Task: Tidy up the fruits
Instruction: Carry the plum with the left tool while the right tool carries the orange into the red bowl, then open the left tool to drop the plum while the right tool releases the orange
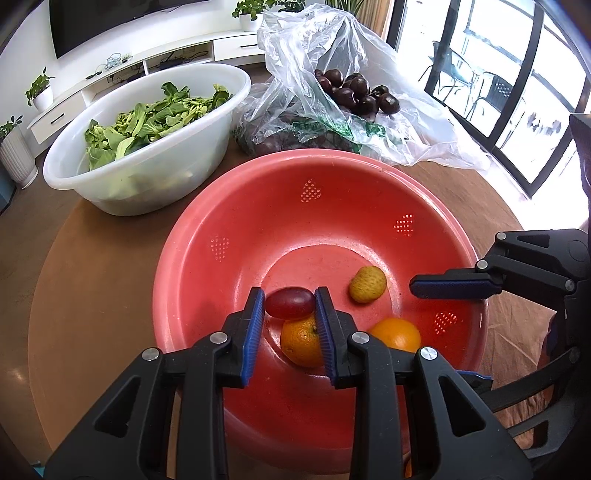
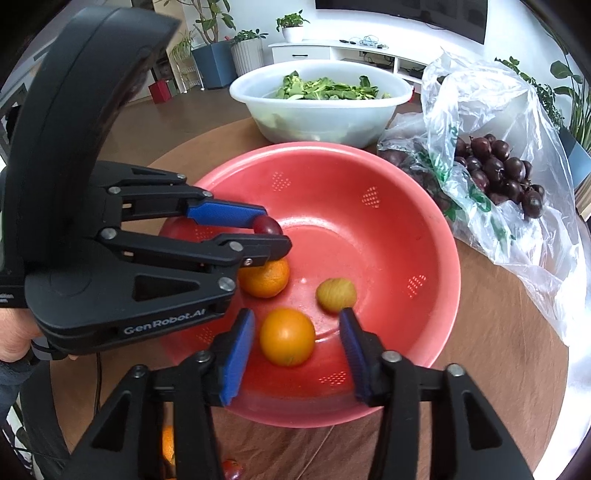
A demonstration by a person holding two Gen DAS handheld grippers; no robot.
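A round brown table (image 1: 92,266) stands on a glossy brown floor (image 1: 14,236). Behind it, a long white TV cabinet (image 1: 155,62) runs along a white wall (image 1: 26,55), with cables and small devices on its top and a dark TV (image 1: 110,18) mounted above. Potted plants (image 1: 38,90) sit on the cabinet and the floor beside it; a blue planter (image 2: 214,64) and a red box (image 2: 160,90) show in the right wrist view. Black-framed glass doors (image 1: 517,81) let in bright daylight, with chairs (image 1: 495,92) outside.
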